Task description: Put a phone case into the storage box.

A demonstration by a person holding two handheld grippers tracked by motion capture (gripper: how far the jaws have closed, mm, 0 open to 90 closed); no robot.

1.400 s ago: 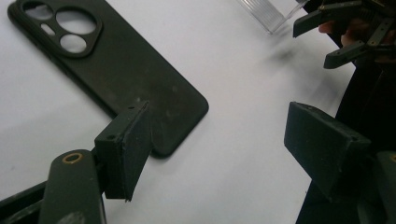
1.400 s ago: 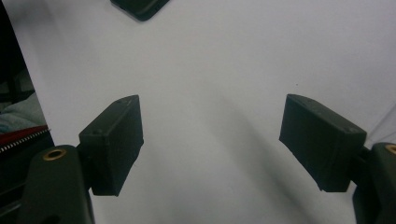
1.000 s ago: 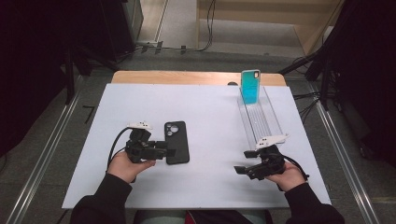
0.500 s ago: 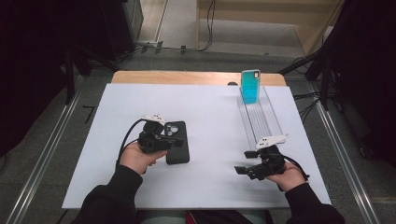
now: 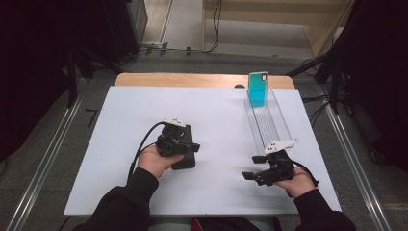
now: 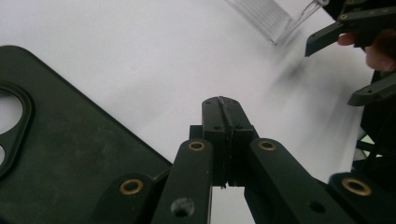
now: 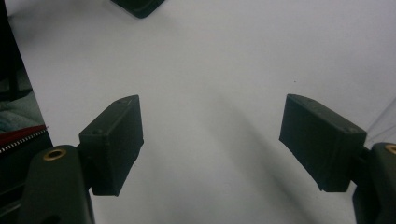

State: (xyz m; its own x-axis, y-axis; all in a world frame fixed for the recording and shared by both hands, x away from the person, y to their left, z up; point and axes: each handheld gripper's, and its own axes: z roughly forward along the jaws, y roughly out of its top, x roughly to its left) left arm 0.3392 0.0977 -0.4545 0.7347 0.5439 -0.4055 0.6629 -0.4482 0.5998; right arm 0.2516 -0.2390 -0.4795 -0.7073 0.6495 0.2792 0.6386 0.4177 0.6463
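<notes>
A black phone case [image 5: 186, 162] lies back up on the white board, its camera cutout at the left edge of the left gripper view [image 6: 70, 154]. My left gripper [image 5: 195, 147] hovers over the case's right edge, shut with its pads pressed together and nothing between them [image 6: 225, 105]. My right gripper [image 5: 250, 167] rests low at the board's front right, open and empty [image 7: 210, 135], pointing left toward the case. A corner of the case [image 7: 137, 7] shows far ahead of it. A teal phone case [image 5: 258, 89] stands upright at the far end of a clear plastic rack [image 5: 269, 122].
The white board [image 5: 216, 110] lies on a wooden table [image 5: 192, 79]. The clear rack runs from the back right toward my right hand, its near end [image 6: 275, 14] beside the right gripper [image 6: 336, 70]. Cables trail from both grippers. Dark floor and metal rails flank the table.
My left hand has slid right, from beside the black case to over it, and its jaws have shut on nothing. The right hand has not moved.
</notes>
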